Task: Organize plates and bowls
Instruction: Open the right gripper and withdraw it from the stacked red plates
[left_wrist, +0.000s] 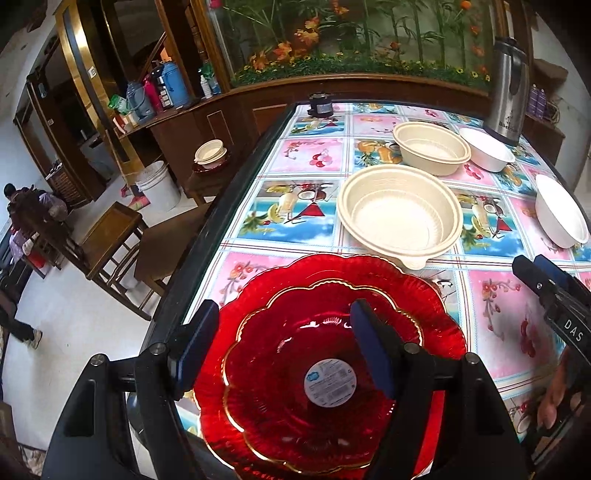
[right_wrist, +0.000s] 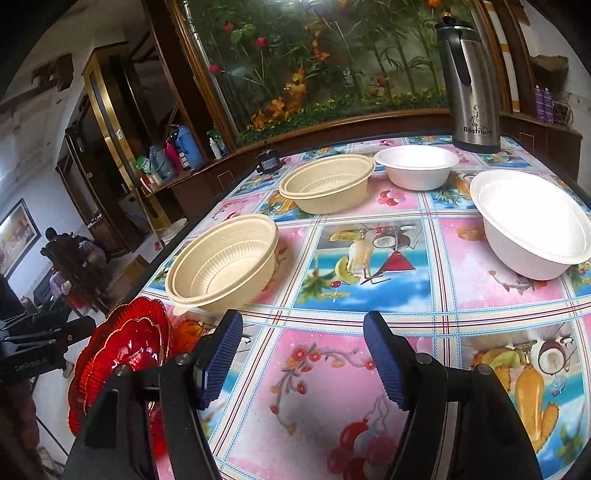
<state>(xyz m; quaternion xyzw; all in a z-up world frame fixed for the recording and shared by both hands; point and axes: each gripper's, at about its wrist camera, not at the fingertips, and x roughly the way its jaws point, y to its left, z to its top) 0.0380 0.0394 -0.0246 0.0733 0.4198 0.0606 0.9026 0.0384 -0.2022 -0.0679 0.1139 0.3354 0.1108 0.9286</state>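
Observation:
A stack of red glass plates (left_wrist: 295, 354) with scalloped gold rims lies at the table's near left edge; it also shows in the right wrist view (right_wrist: 122, 350). My left gripper (left_wrist: 284, 343) is open right above the stack, one finger outside the rim, one over the middle. Two cream ribbed bowls (left_wrist: 399, 214) (left_wrist: 430, 147) and two white bowls (left_wrist: 485, 147) (left_wrist: 561, 214) stand apart further back; all show in the right wrist view (right_wrist: 225, 258) (right_wrist: 328, 182) (right_wrist: 417, 166) (right_wrist: 532, 221). My right gripper (right_wrist: 303, 354) is open and empty above the tablecloth, also seen in the left wrist view (left_wrist: 532, 273).
A steel thermos jug (right_wrist: 467, 85) stands at the table's far right. A small dark jar (right_wrist: 269, 160) sits at the far edge. The table (right_wrist: 369, 369) has a colourful fruit-pattern cloth. Wooden chairs (left_wrist: 110, 240) and a white bucket (left_wrist: 157, 184) stand left of the table.

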